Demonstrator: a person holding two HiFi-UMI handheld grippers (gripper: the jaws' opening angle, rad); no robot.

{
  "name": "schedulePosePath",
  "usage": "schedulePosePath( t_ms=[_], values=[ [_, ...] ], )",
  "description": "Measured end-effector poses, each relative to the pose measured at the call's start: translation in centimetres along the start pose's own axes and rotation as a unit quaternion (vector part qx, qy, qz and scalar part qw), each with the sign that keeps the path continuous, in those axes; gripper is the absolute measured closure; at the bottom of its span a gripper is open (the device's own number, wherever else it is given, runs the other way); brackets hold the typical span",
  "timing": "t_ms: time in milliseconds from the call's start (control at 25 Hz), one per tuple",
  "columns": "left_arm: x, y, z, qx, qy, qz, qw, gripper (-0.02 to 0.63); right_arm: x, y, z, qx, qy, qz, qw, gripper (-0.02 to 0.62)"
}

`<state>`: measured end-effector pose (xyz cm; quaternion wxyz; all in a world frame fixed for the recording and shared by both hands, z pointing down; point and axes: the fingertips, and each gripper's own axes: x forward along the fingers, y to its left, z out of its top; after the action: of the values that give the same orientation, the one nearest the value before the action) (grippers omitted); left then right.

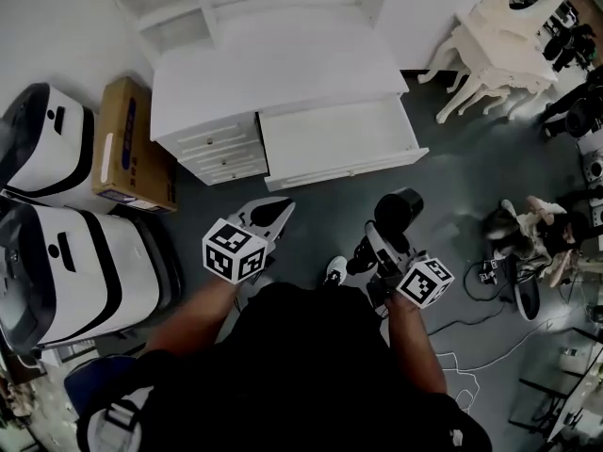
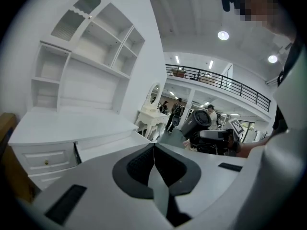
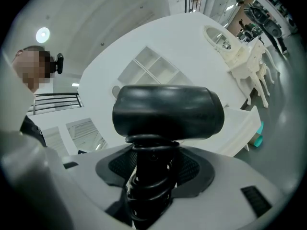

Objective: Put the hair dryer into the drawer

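Observation:
A black hair dryer (image 1: 398,213) (image 3: 168,111) with its cord coiled round the handle is held in my right gripper (image 1: 380,240) (image 3: 152,176), jaws shut on the handle, barrel uppermost. It also shows in the left gripper view as the hair dryer (image 2: 197,121). The white desk's open drawer (image 1: 337,142) (image 2: 103,145) lies ahead, pulled out. My left gripper (image 1: 273,213) (image 2: 154,153) is shut with nothing between its jaws, left of the dryer and just short of the drawer front.
The white desk (image 1: 273,73) carries a shelf unit (image 1: 179,8). A cardboard box (image 1: 132,147) and two white machines (image 1: 66,262) stand at the left. A white dressing table (image 1: 499,55) and cables (image 1: 490,281) are at the right.

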<state>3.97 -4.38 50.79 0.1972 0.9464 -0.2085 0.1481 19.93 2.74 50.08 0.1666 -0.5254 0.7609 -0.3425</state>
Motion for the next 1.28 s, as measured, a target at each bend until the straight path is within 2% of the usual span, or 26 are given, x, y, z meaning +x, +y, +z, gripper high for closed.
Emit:
schedulePosePath(
  t_ms=[120, 280, 440, 720, 1040, 1280],
  values=[
    [2.6, -0.4, 1.2, -0.012, 0.0, 0.024, 0.9997, 0.595, 0.2, -2.6, 2.4, 0.003, 0.018, 0.011, 1.0, 0.359],
    [5.4, 0.2, 1.5, -0.041, 0.007, 0.066, 0.997, 0.595, 0.9, -5.7, 4.5, -0.024, 0.063, 0.026, 0.997, 0.359],
    [6.8, 0.4, 1.1, -0.054, 0.009, 0.104, 0.993, 0.595, 1.9, -8.5, 4.9, -0.039, 0.099, 0.041, 0.993, 0.359],
    [7.4, 1.0, 0.3, -0.061, 0.028, 0.145, 0.9872, 0.595, 5.0, -11.4, 4.4, -0.072, 0.149, 0.059, 0.984, 0.359],
    [6.8, 5.6, 0.0, -0.083, 0.026, 0.173, 0.9811, 0.595, 11.0, -12.9, 3.4, -0.121, 0.202, 0.065, 0.97, 0.359],
    [7.8, 11.3, 0.7, -0.096, 0.024, 0.172, 0.9801, 0.595, 17.5, -13.7, 2.3, -0.182, 0.253, 0.059, 0.948, 0.359]
  ],
)
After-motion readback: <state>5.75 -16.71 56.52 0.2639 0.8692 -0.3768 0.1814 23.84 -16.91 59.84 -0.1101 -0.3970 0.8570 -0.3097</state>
